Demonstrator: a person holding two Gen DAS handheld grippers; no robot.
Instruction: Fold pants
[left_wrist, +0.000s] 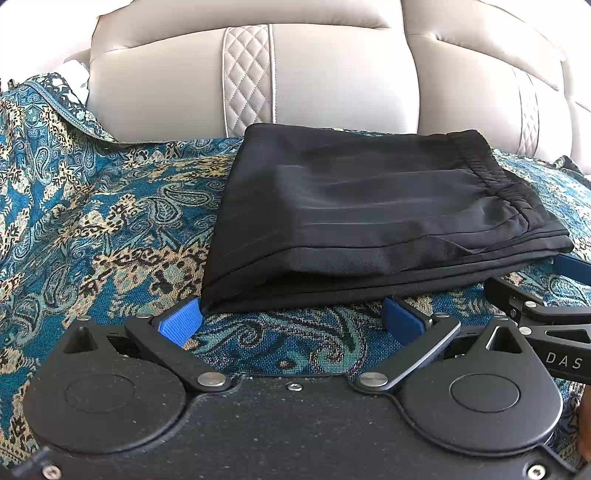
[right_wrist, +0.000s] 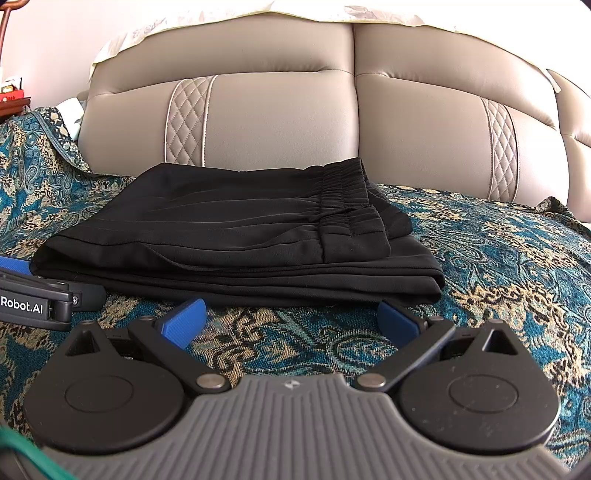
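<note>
Though folded on the bedspread (right_wrist: 498, 258), pants (right_wrist: 236, 236) ungripped; both grippers (left_wrist: 291, 314) (right_wrist: 291, 317) agape.

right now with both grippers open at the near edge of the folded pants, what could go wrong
The folded black pants lie in loose stacked layers, so the open left gripper, whose blue pad touches the near corner, could snag one layer and undo the fold. The open right gripper sits close beside it; the two could bump. The teal paisley blanket may bunch if pushed.
</note>
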